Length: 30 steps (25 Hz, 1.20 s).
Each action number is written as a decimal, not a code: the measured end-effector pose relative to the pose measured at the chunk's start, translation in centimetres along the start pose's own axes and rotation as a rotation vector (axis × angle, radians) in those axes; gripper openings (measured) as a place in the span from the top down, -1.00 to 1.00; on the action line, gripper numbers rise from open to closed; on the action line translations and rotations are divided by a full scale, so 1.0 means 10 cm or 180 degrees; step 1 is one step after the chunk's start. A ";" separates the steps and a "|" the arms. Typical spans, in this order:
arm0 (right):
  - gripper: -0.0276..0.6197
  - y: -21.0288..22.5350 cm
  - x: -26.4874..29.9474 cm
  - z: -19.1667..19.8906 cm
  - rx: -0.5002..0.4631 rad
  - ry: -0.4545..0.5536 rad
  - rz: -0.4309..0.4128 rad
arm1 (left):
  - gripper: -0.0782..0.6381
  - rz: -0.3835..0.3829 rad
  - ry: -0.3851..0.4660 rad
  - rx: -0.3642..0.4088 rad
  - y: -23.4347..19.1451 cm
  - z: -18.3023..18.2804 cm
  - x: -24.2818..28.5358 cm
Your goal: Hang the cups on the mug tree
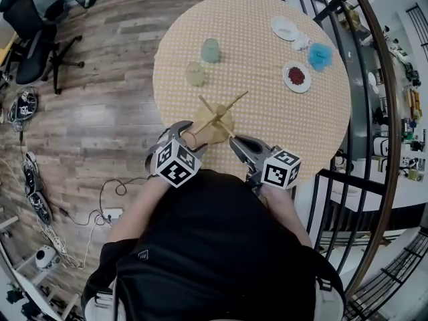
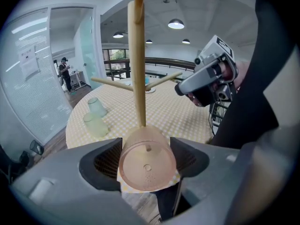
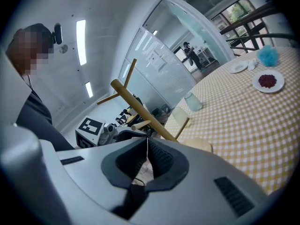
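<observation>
Because the left claw (image 2: 146, 145) clamps the pink cup (image 2: 147, 168) mouth-away, a peg of the mug tree (image 2: 139, 69) lies straight ahead along its axis, above the near desk (image 2: 183, 111) edge, while the right claw (image 3: 147, 146) stays out, closed and empty.

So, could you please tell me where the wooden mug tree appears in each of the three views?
Head view: mug tree just above centre, at the table's near edge.
Left gripper view: centre, post rising behind the peach cup held in the left claw.
Right gripper view: left of centre, leaning, above the right claw.
Shared landmark: the yellow-green cup beyond the tree in all three.
</observation>
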State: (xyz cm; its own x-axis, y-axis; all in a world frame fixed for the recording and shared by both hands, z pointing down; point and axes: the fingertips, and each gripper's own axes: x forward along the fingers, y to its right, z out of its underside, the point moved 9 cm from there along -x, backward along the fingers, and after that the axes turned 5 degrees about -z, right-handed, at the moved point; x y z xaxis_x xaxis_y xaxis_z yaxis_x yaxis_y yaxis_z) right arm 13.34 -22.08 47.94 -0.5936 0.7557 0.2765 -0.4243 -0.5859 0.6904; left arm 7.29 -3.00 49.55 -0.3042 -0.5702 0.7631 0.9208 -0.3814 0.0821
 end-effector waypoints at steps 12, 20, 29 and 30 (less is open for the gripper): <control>0.86 -0.02 0.01 0.06 0.0027 -0.0014 -0.0012 | -0.08 -0.0023 -0.0243 0.0373 0.06 0.07 0.14; 0.87 -0.01 0.00 0.11 0.0064 0.0000 0.0031 | -0.08 -0.0027 -0.0284 0.0387 0.07 0.15 0.20; 0.86 0.00 -0.01 0.17 0.0115 0.0010 0.0044 | -0.08 -0.0014 -0.0310 0.0345 0.08 0.21 0.24; 0.86 -0.01 -0.01 0.18 0.0117 0.0013 0.0046 | -0.08 -0.0013 -0.0308 0.0345 0.09 0.22 0.24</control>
State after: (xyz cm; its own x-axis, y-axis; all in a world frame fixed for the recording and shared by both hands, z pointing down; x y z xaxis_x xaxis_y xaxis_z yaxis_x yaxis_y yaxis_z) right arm 14.66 -21.62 49.04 -0.6023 0.7460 0.2841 -0.3902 -0.5856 0.7105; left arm 7.89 -3.11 52.82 -0.2879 -0.4939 0.8205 0.9421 -0.2998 0.1501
